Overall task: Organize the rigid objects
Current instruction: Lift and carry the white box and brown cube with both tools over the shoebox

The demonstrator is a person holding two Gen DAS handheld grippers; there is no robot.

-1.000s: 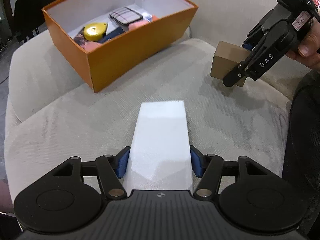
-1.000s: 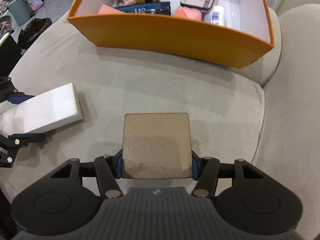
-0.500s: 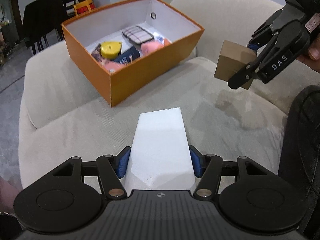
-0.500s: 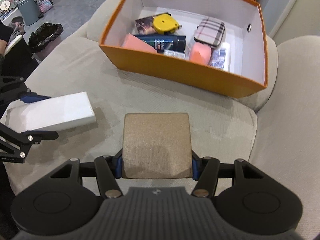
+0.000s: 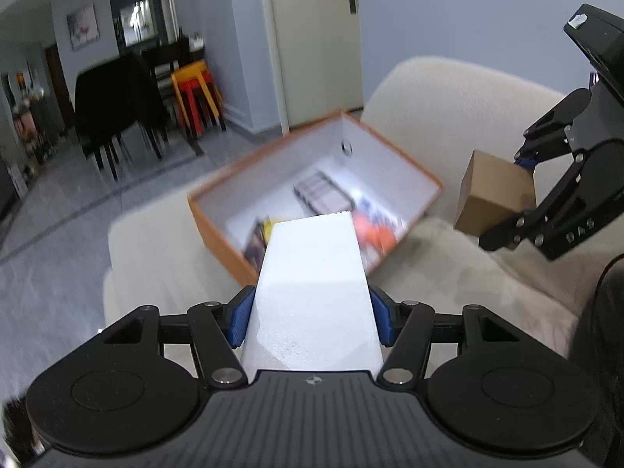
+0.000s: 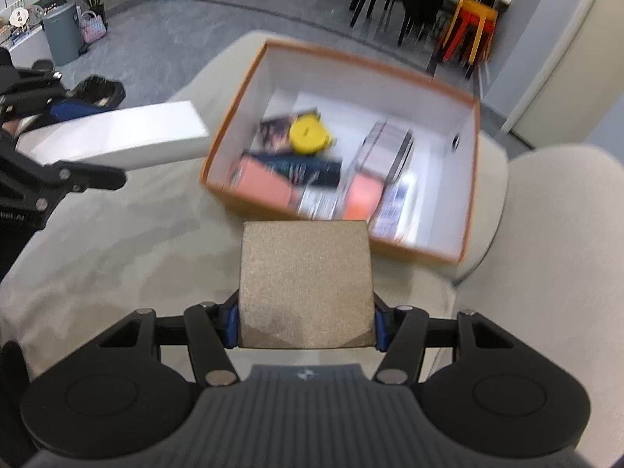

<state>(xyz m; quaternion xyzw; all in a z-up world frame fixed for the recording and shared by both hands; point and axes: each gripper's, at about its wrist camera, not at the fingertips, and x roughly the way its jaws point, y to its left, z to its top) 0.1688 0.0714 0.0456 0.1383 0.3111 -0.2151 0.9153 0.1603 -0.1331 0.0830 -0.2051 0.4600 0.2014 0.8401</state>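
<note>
1. White block (image 5: 316, 284): held off the sofa (image 5: 487, 284) in the left claw (image 5: 312, 321), whose blue pads press on both of its long sides. Its long axis runs straight ahead from the claw, up the middle of the left wrist view, and its far end overlaps the near wall of the orange box (image 5: 218, 230).
2. Brown box (image 6: 306, 284): pinched at its two sides by the right claw (image 6: 306, 327), clear of the cushion. It is short and squarish, with no marked long axis. Its far edge sits at lower centre of the right wrist view, just short of the orange box's near wall.
3. Orange box: rests open on the sofa, centre of both views, already holding a yellow tape measure (image 6: 310, 136), a checked case (image 6: 390, 148) and other blurred items.
4. Deciding relation: the orange box lies ahead of and below both claws. In the right wrist view the white block comes in from the left edge, its tip just beside the box's left corner. The brown box faces the near wall squarely.
5. Judgement: neither item is over the opening yet. The free floor appears to be along the box's far and right side. Which hand is nearer cannot be settled, as both views are blurred.
</note>
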